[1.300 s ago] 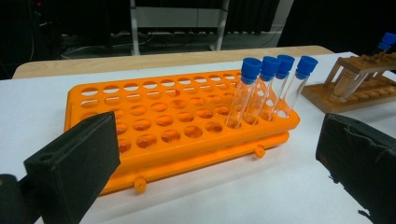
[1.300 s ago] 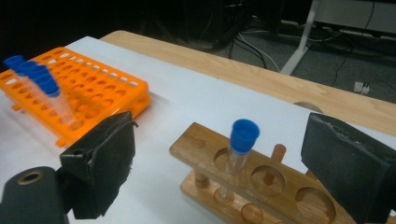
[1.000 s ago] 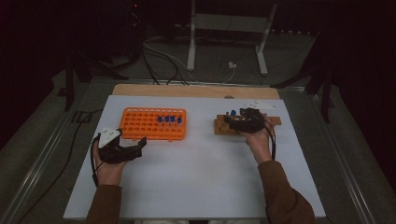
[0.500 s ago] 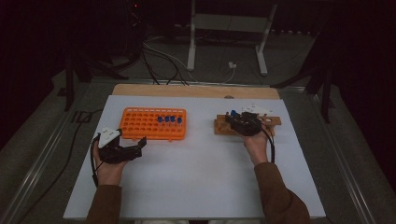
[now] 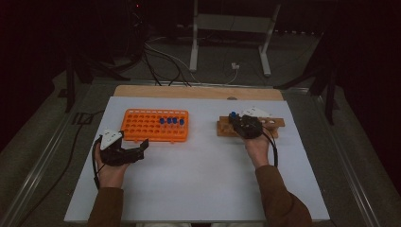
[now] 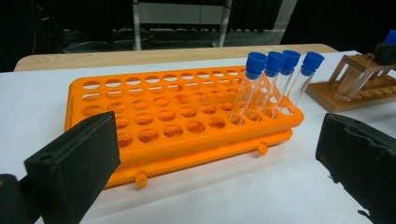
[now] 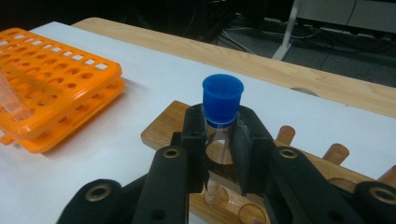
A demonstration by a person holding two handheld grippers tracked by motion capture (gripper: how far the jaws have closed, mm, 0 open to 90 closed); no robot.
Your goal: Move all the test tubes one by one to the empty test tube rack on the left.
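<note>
closing in over the last second, the right gripper [image 7: 219, 154] now has its jaws clamped on a blue-capped test tube [image 7: 222, 121] standing upright in the wooden rack [image 5: 274, 124] near the white desk's [image 5: 203, 189] far right edge. dark room behind, cables blurred. left gripper [image 5: 137, 147] gapes wide, empty, beside the orange rack [image 5: 142, 125].

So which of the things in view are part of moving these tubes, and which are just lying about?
In the job:
- capped tube, gripped by the right gripper, whose jaws have just closed on it
- wooden rack it stands in
- orange rack with four capped tubes
- left gripper, open, waiting

Lying about:
- floor cables
- white metal stand
</note>
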